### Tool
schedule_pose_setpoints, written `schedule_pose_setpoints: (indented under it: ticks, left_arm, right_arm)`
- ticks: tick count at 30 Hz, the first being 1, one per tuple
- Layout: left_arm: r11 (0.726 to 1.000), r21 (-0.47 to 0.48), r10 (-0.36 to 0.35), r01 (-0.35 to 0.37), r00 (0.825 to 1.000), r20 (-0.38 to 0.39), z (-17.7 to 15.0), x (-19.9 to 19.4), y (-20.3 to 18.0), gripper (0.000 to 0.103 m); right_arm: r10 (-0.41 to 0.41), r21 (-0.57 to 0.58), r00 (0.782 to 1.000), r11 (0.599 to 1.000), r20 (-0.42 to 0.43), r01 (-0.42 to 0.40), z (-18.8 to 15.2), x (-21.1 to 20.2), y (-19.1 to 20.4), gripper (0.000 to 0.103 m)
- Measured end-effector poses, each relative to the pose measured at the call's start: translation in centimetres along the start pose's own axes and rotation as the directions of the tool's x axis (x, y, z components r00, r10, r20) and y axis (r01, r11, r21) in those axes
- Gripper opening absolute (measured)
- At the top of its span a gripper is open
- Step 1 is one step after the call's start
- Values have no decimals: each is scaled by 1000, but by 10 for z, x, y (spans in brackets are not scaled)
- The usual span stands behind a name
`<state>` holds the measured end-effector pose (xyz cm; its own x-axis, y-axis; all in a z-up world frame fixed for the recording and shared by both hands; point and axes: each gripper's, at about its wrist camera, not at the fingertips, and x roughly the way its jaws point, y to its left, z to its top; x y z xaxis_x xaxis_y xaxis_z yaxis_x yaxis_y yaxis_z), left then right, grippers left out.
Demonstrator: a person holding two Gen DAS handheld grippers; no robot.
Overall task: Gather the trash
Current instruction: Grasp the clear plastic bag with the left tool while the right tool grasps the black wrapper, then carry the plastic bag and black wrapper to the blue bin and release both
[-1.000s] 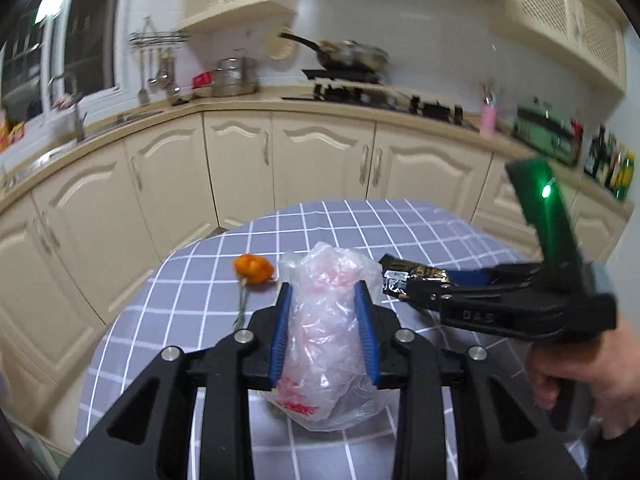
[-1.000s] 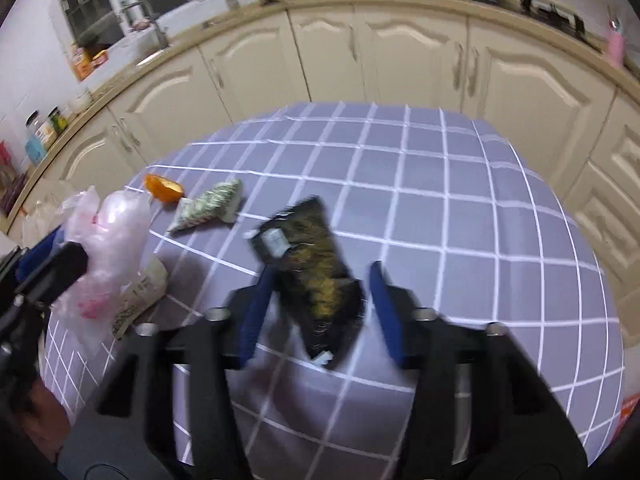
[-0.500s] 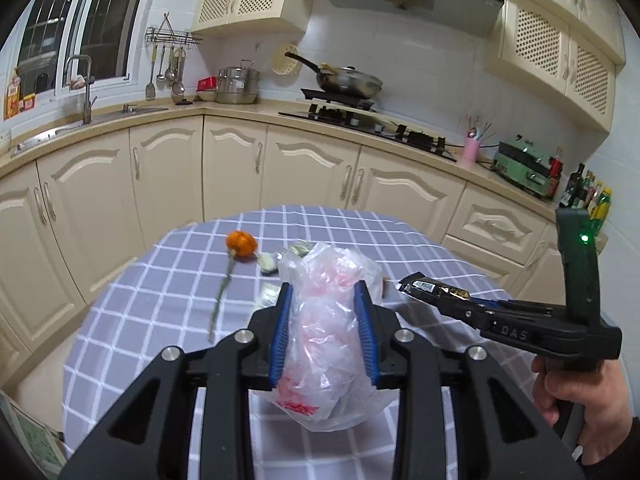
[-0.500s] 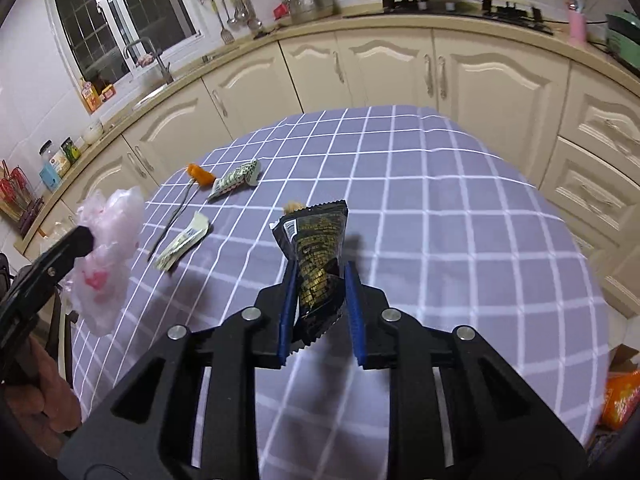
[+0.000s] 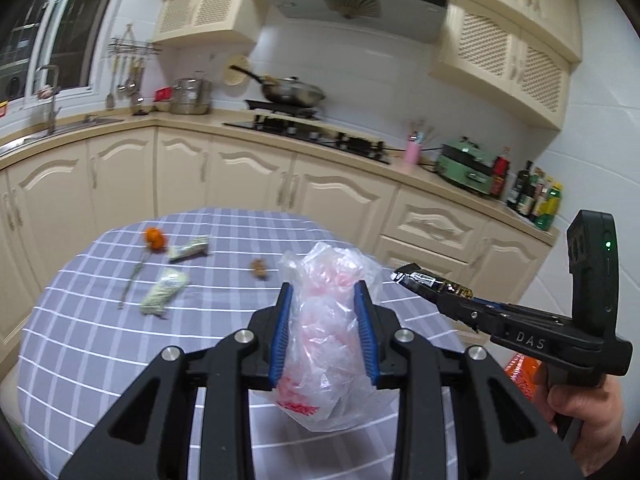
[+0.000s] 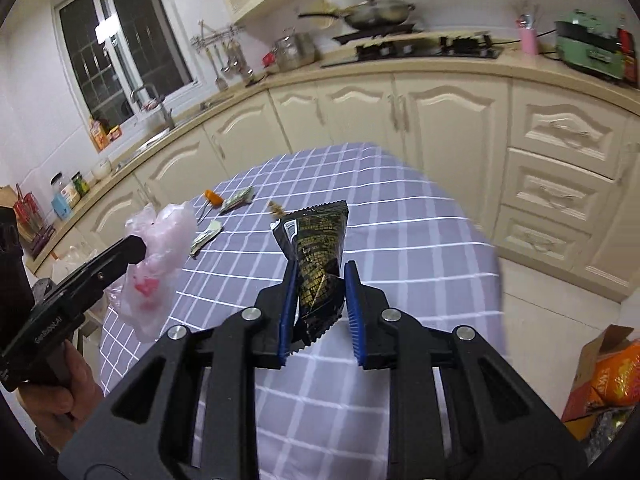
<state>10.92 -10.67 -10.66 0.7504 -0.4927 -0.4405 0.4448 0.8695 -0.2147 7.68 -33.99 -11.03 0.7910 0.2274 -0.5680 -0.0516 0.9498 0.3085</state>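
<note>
My left gripper [image 5: 323, 300] is shut on a clear plastic bag [image 5: 326, 336] with pink print, held above the table; it also shows in the right wrist view [image 6: 154, 256]. My right gripper [image 6: 320, 276] is shut on a black and gold snack wrapper [image 6: 316, 252], lifted above the table; the wrapper tip shows in the left wrist view [image 5: 424, 280], just right of the bag. On the checked tablecloth [image 5: 100, 344] lie an orange flower with a stem [image 5: 154, 238], two pale wrappers [image 5: 164, 294] [image 5: 188, 248] and a brown crumb [image 5: 260, 268].
The round table [image 6: 420, 240] stands in a kitchen with cream cabinets [image 5: 248, 172] behind. A cardboard box with an orange packet [image 6: 608, 376] sits on the floor at the right. The person's hands hold both gripper handles.
Both grippers have risen higher above the table, carrying the bag and the wrapper. The wrapper tip has come closer to the bag. The table litter has not moved.
</note>
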Motion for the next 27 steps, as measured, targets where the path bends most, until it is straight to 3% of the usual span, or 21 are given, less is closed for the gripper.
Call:
schedule_pose_setpoints:
  ticks: [6,12,19,24,27]
  left_arm:
    - [994,64,-90,92,996,-22,-7,9,-63,30]
    - [969,141,-193,205,977,-93,-27,29,-135,30]
    - [925,190,-286,328,933,-220,-64,64,-209,30]
    - [899,209,-312,384,898,-310,-94,90,-249,30]
    - [884,208,-317,418,865,-389,-121,114,-272,30]
  right_arm:
    - [-84,62,995,995,60,80,-14,-53,-48,23]
    - [-209,172,976,965,59,197,-42,-96,-116,23]
    - [-331,325,944,892,-9,316,-94,-130,-201,23]
    - [-362,398,929,844,-75,360,-130,-136,-243,23]
    - [-362,439,924,815,-125,379,-151,-130,-264,23]
